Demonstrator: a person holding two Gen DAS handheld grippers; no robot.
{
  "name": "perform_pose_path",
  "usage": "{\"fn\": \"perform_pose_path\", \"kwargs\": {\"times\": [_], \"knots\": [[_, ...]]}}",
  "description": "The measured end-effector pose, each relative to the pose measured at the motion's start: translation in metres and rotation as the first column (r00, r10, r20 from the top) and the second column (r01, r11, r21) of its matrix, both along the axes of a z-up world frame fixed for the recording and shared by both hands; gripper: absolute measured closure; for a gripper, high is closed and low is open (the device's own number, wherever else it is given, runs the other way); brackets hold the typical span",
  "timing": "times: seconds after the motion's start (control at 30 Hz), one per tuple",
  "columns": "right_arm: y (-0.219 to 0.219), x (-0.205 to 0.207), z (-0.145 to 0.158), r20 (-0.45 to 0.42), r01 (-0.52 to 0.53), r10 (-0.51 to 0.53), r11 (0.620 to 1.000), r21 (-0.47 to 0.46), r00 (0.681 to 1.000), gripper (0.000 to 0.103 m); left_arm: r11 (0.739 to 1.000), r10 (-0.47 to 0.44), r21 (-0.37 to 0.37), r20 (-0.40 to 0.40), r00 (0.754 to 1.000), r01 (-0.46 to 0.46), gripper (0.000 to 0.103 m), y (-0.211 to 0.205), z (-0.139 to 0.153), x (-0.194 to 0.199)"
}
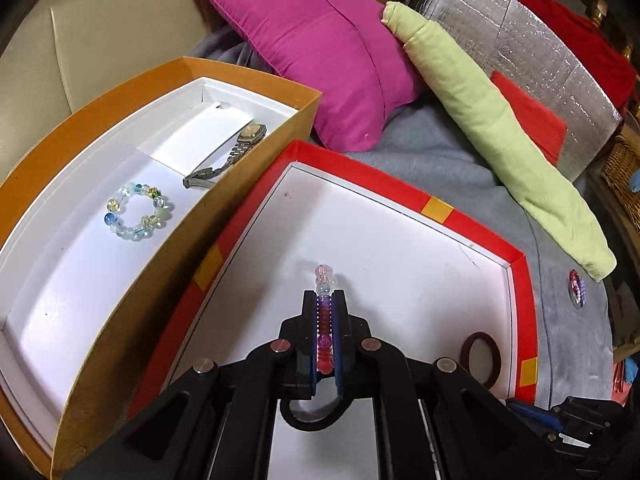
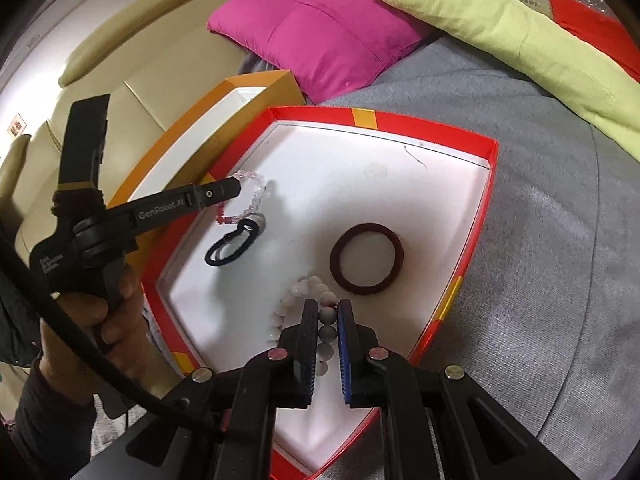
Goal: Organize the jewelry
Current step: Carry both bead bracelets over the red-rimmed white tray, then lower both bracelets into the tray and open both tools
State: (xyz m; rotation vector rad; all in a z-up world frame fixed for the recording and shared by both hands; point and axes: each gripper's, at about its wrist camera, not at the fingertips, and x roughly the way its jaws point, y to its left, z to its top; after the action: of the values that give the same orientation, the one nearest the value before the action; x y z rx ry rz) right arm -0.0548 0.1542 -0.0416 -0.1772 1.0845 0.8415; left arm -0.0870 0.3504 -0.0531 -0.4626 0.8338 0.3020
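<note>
Two bracelets are held over the red box (image 2: pixel 486 184): left gripper (image 1: pixel 329 300) pinches the pink bead bracelet (image 1: pixel 325 320), right gripper (image 2: pixel 325 312) w/ white bead bracelet (image 2: pixel 304 300) between narrow fingers, so lift slow & carry to the orange box (image 1: pixel 132 280).

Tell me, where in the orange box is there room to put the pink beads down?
The orange box has bare white floor at its near end, below the blue-green bead bracelet. The far end is crowded: the watch lies there. The left gripper grips the pink bead bracelet.

Both wrist views close (downward), sharing red box (image 1: pixel 472 220) (image 2: pixel 490 184).
</note>
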Motion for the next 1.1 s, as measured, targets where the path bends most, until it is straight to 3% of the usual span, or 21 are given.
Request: {"fn": "perform_pose_path", "kwargs": {"times": [0.57,0.7,0.77,0.83,0.87,1.0,1.1], "knots": [[-0.001,0.009,-0.002,-0.005,0.009,-0.009,1.000,-0.019,1.000,0.091,0.996,0.060,0.071,-0.049,0.997,-0.057,0.096,0.002,0.000,-0.001],[-0.006,0.008,0.002,0.003,0.013,-0.013,1.000,-0.007,1.000,0.084,0.994,0.064,0.095,-0.045,0.997,-0.060,0.094,-0.003,0.007,-0.005],[-0.012,0.007,0.007,0.004,0.024,-0.024,1.000,0.011,1.000,0.084,0.992,0.066,0.109,-0.039,0.997,-0.062,0.086,-0.007,0.013,-0.008],[-0.018,0.006,0.014,0.015,0.029,-0.030,0.999,0.024,0.999,0.083,0.989,0.074,0.127,-0.027,0.997,-0.070,0.062,-0.010,0.018,-0.011],[-0.021,0.005,0.018,0.022,0.034,-0.035,0.999,0.031,0.999,0.081,0.987,0.081,0.144,-0.012,0.997,-0.078,0.058,-0.013,0.024,-0.015],[-0.040,0.002,0.037,0.059,0.062,-0.066,0.996,0.062,0.996,0.053,0.983,0.081,0.164,0.014,0.997,-0.083,0.051,-0.023,0.038,-0.020],[-0.063,0.002,0.048,0.088,0.085,-0.091,0.994,0.074,0.992,0.041,0.982,0.083,0.170,0.031,0.996,-0.087,0.045,-0.030,0.046,-0.024]]}}
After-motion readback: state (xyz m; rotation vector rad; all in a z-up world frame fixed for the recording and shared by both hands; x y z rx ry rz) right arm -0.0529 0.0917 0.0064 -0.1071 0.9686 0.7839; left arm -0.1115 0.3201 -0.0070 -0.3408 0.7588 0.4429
